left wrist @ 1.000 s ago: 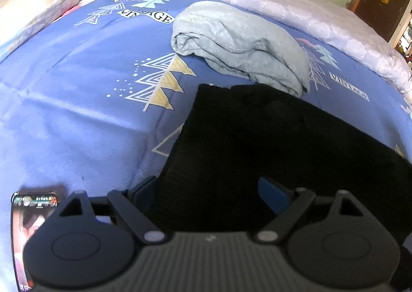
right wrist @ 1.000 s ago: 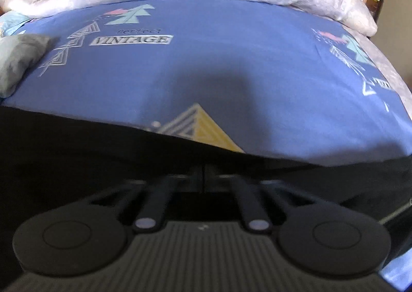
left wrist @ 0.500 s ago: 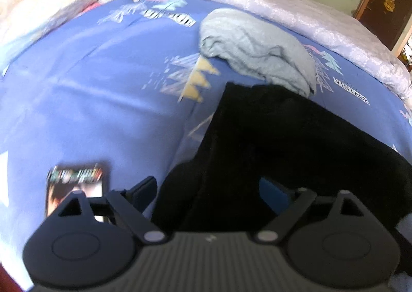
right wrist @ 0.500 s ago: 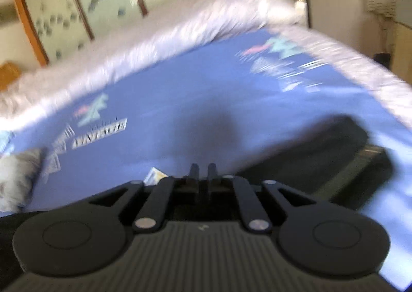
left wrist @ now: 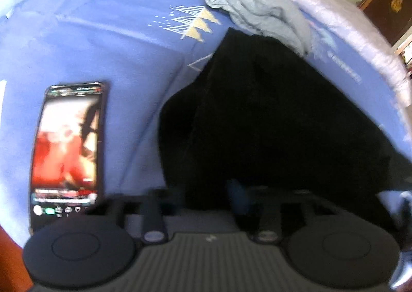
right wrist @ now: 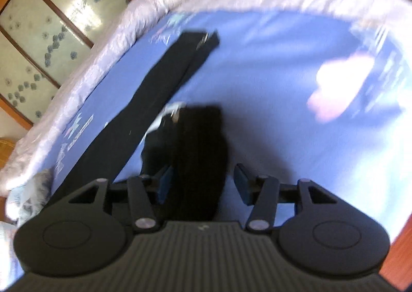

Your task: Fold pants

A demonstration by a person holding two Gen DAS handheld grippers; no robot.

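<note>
Since half a second ago the right gripper has spread its fingers, which were pressed together before, and its view has swung toward the far corner of the bed; the left view has tipped down, so the phone now fills the left side of the frame. In the right wrist view the jaws stand apart, and a dark bunch of the black pants sits between them in the lower centre, close to the left pad; whether the cloth touches a pad, I cannot tell. One long leg of the pants runs from the lower left up to the upper centre over the blue bedsheet. In the left wrist view the left gripper is at the bottom centre, its fingers apart with the pants lying over and between them; the picture is blurred, so a grip is not clear. A grey folded garment lies at the upper centre, touching the top edge of the pants. The phone lies flat with its screen lit.
</note>
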